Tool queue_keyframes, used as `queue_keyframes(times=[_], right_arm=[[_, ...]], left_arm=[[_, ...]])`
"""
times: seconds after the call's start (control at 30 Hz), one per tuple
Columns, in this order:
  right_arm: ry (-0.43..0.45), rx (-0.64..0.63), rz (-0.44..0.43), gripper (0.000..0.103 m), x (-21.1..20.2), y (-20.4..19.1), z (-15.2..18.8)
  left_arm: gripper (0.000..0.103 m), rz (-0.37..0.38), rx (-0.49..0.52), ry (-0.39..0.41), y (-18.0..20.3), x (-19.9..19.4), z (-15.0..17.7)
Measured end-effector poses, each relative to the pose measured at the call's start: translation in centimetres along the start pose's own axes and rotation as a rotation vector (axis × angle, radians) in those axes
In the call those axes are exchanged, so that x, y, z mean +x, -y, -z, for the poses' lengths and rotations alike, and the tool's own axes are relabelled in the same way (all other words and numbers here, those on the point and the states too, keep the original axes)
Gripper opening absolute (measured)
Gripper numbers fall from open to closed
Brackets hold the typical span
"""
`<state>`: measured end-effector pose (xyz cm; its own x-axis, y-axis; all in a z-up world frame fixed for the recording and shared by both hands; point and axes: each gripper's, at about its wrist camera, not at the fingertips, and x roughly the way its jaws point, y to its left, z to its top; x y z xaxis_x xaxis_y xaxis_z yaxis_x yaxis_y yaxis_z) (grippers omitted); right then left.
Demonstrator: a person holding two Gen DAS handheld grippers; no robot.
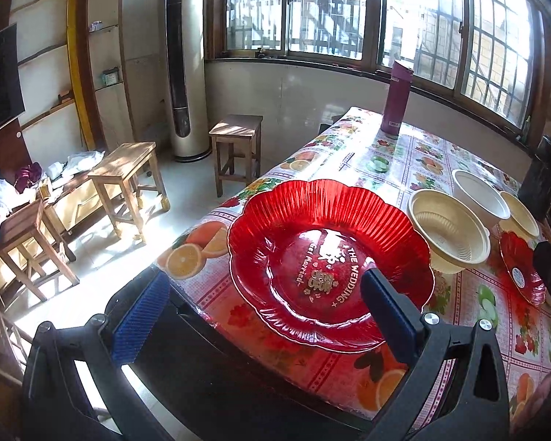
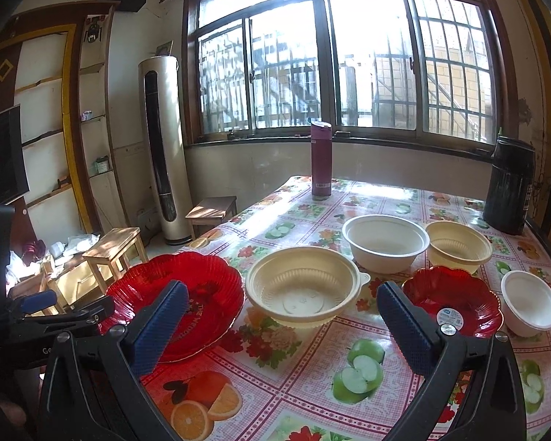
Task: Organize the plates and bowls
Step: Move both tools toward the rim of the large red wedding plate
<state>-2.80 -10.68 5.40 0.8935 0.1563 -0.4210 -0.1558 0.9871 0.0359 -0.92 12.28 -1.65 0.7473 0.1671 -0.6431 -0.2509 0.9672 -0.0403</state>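
Note:
A large red scalloped plate point(image 1: 327, 257) with gold lettering lies at the table's near left corner. My left gripper point(image 1: 266, 277) is open and hovers over the plate's near side. Its right finger point(image 1: 389, 316) overlaps the plate's near right rim, and its left finger hangs past the table edge. In the right wrist view, the open, empty right gripper point(image 2: 282, 286) hangs above the tablecloth in front of a cream ribbed bowl point(image 2: 305, 290). The large red plate point(image 2: 209, 279) is to its left and a small red plate point(image 2: 455, 301) to its right. Behind them stand a white bowl point(image 2: 385, 242) and a second cream bowl point(image 2: 459, 246). A small white bowl point(image 2: 529, 303) sits far right.
A purple flask point(image 2: 321, 160) stands at the table's far edge and a black canister point(image 2: 508, 183) at the far right corner. Wooden stools point(image 1: 128, 180) and a tower air conditioner point(image 1: 183, 62) stand on the floor left of the table point(image 1: 396, 154). Windows lie beyond.

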Motion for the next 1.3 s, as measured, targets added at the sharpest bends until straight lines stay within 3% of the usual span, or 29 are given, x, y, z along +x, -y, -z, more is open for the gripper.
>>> queue_keyframes(times=[0.83,1.3], right_arm=[[-0.098,-0.007,-0.044,0.103,2.9,-2.4,0.7],[-0.170,0.054,-0.070,0.103,5.1,-2.1,1.2]], left_arm=[[0.103,-0.022,-0.019,-0.064,-1.9,2.1,0.6],[0.103,-0.019,-0.017,-0.095,-2.0,3.2,0.8]])
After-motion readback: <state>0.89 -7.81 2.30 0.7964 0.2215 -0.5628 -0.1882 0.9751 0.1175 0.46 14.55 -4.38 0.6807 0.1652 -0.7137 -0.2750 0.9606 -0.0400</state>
